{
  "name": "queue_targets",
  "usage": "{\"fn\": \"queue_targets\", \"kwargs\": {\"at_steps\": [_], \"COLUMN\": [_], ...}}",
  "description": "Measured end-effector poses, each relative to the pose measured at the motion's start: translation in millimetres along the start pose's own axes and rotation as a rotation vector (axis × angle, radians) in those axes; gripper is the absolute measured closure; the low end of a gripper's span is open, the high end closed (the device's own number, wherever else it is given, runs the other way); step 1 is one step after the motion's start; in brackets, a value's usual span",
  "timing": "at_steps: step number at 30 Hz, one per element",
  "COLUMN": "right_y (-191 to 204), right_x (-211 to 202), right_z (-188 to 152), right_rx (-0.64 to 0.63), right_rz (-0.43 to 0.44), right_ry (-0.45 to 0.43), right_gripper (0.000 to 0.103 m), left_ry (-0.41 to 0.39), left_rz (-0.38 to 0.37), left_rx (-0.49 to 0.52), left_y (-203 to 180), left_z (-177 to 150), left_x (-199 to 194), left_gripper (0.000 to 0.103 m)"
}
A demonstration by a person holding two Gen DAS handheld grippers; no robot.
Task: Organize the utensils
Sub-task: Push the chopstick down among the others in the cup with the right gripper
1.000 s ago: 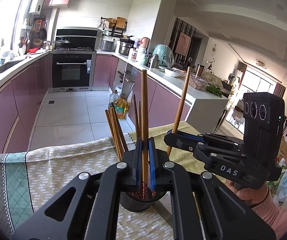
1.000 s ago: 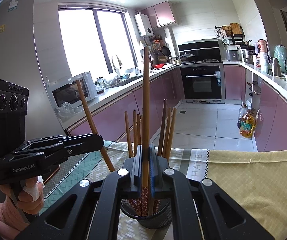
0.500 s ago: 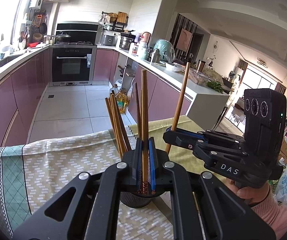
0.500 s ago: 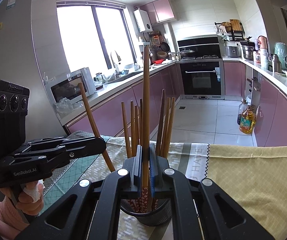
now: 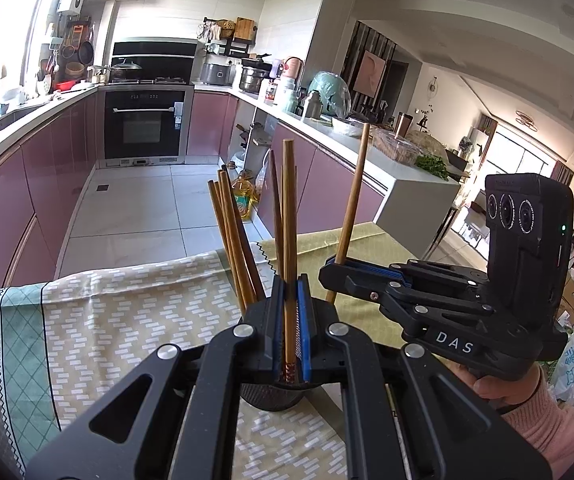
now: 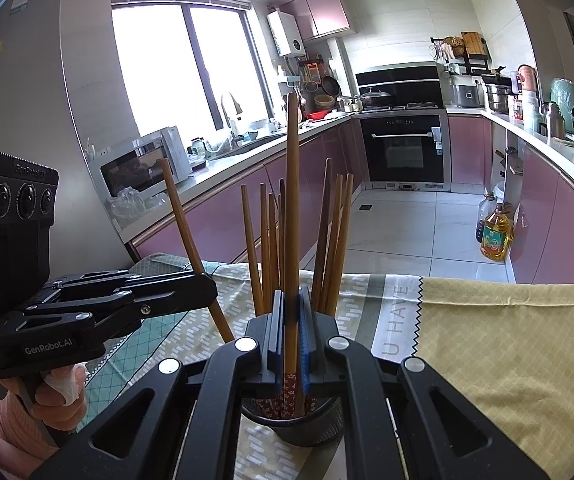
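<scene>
A black mesh holder point(image 5: 271, 394) point(image 6: 299, 420) stands on the tablecloth with several wooden chopsticks point(image 5: 231, 240) point(image 6: 329, 240) upright in it. My left gripper point(image 5: 291, 328) is shut on one chopstick point(image 5: 288, 216), its patterned lower end over the holder's mouth. It also shows in the right wrist view point(image 6: 203, 284), holding its chopstick point(image 6: 183, 224) at a slant. My right gripper point(image 6: 292, 332) is shut on another chopstick point(image 6: 292, 184), whose lower end is inside the holder. In the left wrist view the right gripper point(image 5: 337, 270) holds its chopstick point(image 5: 353, 196) beside the holder.
The table is covered by a patterned green and beige cloth point(image 5: 127, 312) and a yellow cloth point(image 6: 507, 344). Behind is a kitchen with pink cabinets, an oven point(image 6: 405, 148), a microwave point(image 6: 143, 166) and an oil bottle point(image 6: 495, 236) on the floor.
Both grippers have lowered a little with their chopsticks toward the holder. Both views have tilted slightly. Both grips are unchanged.
</scene>
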State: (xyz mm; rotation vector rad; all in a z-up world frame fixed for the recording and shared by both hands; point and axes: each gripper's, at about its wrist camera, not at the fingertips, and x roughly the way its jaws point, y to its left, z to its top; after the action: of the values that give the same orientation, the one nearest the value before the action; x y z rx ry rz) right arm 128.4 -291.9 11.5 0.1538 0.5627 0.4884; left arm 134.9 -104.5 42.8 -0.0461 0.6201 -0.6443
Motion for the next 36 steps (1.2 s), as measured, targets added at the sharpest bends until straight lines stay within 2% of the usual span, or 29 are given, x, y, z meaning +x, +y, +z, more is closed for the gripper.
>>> {"fn": "queue_targets", "kwargs": {"at_steps": [36], "right_y": [-2], "right_x": [13], "right_z": [-7], "right_rx": [0.001], "right_rz": [0.001], "right_ry": [0.032], "right_gripper": [0.097], "left_ry": [0.022], "left_rz": [0.028], "left_rx": [0.015], "left_y": [-5], "left_z": [-3], "left_x": [19], "left_gripper": [0.096]}}
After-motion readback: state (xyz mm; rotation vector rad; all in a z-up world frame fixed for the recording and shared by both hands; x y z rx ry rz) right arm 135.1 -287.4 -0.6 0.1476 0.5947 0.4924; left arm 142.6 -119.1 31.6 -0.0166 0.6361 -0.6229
